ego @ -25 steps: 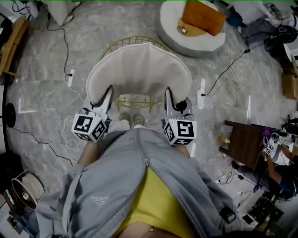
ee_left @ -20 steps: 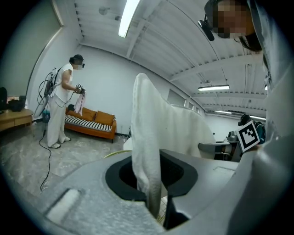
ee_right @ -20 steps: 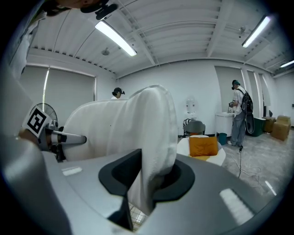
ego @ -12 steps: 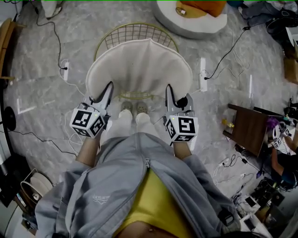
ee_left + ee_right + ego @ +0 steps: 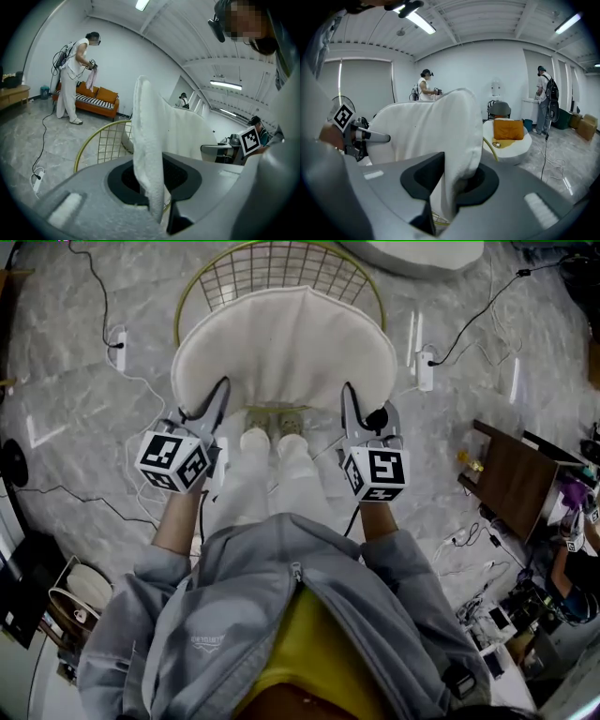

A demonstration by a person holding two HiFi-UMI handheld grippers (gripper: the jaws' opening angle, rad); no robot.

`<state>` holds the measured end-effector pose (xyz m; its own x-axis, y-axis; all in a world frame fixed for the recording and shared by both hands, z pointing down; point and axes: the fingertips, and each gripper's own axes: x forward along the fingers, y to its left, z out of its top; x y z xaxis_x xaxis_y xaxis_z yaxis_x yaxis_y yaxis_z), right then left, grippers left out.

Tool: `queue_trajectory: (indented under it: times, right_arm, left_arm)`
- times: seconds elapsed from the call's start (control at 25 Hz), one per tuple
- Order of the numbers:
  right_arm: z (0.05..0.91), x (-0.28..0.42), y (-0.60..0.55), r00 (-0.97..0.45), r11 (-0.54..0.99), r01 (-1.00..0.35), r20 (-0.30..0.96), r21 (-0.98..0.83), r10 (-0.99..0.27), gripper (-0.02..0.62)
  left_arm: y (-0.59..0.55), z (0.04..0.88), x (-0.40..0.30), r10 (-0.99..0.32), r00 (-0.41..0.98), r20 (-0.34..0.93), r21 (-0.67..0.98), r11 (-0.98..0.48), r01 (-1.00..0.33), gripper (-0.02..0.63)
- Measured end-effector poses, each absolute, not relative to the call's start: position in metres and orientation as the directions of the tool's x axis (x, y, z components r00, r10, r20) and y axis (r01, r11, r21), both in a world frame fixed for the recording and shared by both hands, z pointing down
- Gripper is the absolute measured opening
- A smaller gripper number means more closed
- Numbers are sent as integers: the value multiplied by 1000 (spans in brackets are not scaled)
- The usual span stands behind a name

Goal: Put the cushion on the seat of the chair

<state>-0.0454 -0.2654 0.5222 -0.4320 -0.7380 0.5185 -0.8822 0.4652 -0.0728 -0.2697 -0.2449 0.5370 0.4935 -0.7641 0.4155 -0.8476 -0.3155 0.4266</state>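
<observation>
Both grippers have carried the white cushion [image 5: 281, 348] lower over the last second, and more of the gold wire chair [image 5: 272, 263] now shows beyond its far edge.

From the head view, your left gripper [image 5: 221, 388] grips the cushion's near left edge and your right gripper [image 5: 347, 392] the near right edge. I take that as deliberate: held at both sides, the pad stays spread and roughly level, with its rounded far side toward the wire back. It sits over the chair, but the seat lies wholly beneath it, so you cannot tell whether it rests there or still hangs just above. Your shoes [image 5: 277, 418] peek out at its near edge.

Looking along your left gripper, the jaws are clamped on a thin fold of fleecy cushion edge that rises straight up from them. Only an arc of the wire frame shows behind it, and the fabric blocks the rest.

Along your right gripper, the jaws likewise pinch a thicker, rounded roll of the cushion. The pad fills the middle of this view and hides the chair, apart from a sliver of gold wire low down. A round pouf with an orange pillow [image 5: 508, 129] stands well beyond.
</observation>
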Motion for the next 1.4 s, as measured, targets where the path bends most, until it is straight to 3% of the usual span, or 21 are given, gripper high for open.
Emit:
queue_trajectory:
  times: [0.76,1.08,1.4]
  right_arm:
    - [735,-41,-270,-401,437,-886,735,-158,-547,92]
    - [790,-38,-267,-386,416,-886,824,-205,-415,100]
    - [825,-37,-275,-358,411,-890,859,-197,-365,115]
  left_arm:
    - [-245,749,-269,-581,542,607,535,-206,-819,69]
    - [-236,806,-268,-478,578,661,596,-133,-792,72]
    - [-247,845,-274,-411,548,729,553,-120,-825,97]
